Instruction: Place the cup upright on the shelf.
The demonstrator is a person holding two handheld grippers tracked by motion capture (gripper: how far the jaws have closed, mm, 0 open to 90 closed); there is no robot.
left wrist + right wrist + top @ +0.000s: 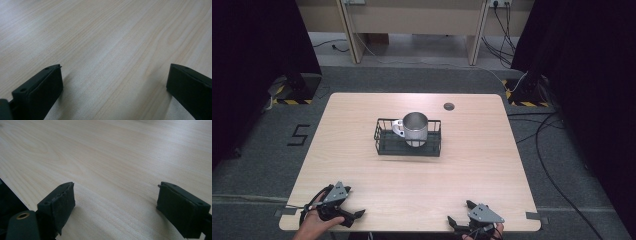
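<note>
While both hands sit low at the bottom edge of the high view, the count runs: 2 grippers, 1 mug, 1 basket, 1 table; left gripper (354,216) at lower left of frame, right gripper (460,214) at lower right, well apart from each other and from the basket; 1 hand (314,223) shows under the left gripper, w/ fingers of another just visible beneath the right one.

Left gripper view: 2 black jaws stand wide apart, released, w/ bare wood between them and nothing held; right gripper view: same, 2 jaws spread wide, released, empty, table edge at lower left of that frame.

Containers: 1 black wire basket (384,141) at centre of the high view, on the table (462,170), slightly toward the upper half of the top; inside it 1 metal mug (415,128), upright, open mouth up, white handle pointing to frame left; mug stands mid-basket, rim rising above the wire walls; can't tell if anything is inside the mug.

Also 1 small dark round disc (449,106) on the tabletop, upper right of the basket, apart from it.
</note>
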